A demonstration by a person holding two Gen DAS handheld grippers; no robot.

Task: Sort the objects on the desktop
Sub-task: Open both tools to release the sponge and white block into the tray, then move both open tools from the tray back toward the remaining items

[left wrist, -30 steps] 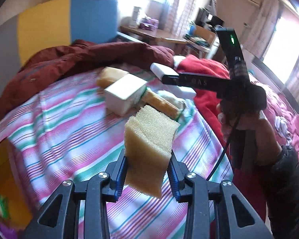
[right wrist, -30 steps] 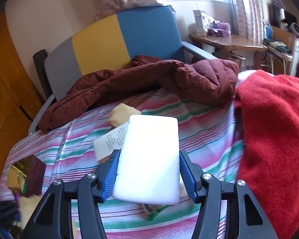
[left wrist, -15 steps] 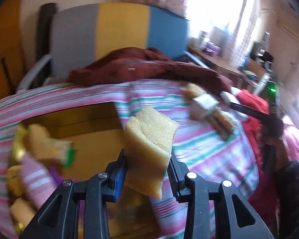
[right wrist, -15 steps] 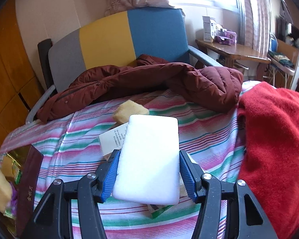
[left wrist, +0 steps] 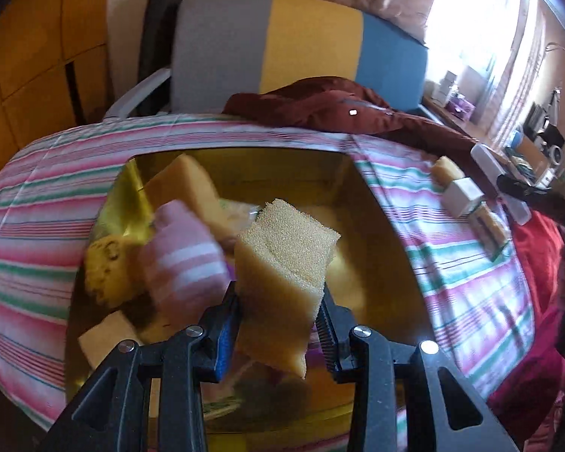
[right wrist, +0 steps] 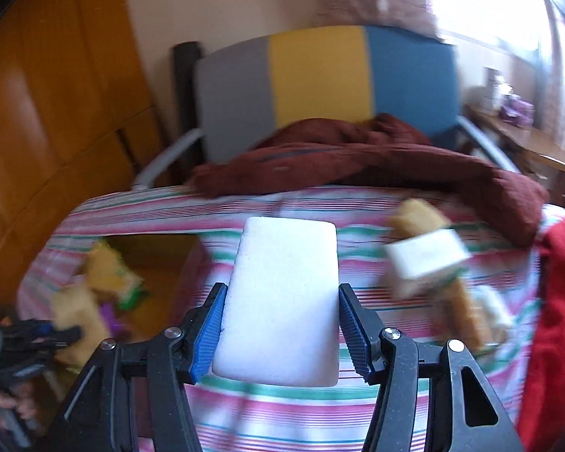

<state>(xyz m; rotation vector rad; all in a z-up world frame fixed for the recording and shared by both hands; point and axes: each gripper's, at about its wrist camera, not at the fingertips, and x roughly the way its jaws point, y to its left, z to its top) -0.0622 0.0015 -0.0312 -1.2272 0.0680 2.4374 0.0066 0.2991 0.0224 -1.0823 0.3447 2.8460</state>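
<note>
My left gripper [left wrist: 280,318] is squeezing a yellow sponge [left wrist: 284,275] between its two fingers. The sponge stands up tall and leans a little to the right. I hold it in the air over the gold box [left wrist: 380,233], which sits open on the striped cloth [left wrist: 30,233]. Inside the box I see a pink striped sock [left wrist: 184,260], more yellow sponges [left wrist: 186,188] and a small tan block [left wrist: 105,339]. They lie in a heap on the left side of the box.

My right gripper [right wrist: 280,326] is squeezing a white foam block [right wrist: 282,301]. The block lies flat between the blue pads [right wrist: 210,324] and sticks out forward past them. I hold it above the striped cloth [right wrist: 376,406], a bit to the right of the box. This view is blurry.

On the cloth, off to the right, a small white box [right wrist: 425,260] rests on top of a long yellow sponge [right wrist: 421,218]. In my left view I can see that same white box [left wrist: 463,196] far to the right, with my other gripper near it.

Behind the cloth lies a dark red jacket [right wrist: 357,154]. A chair back [left wrist: 282,45] in gray, yellow and blue stands behind that. A red blanket [right wrist: 557,309] is at the right edge.
</note>
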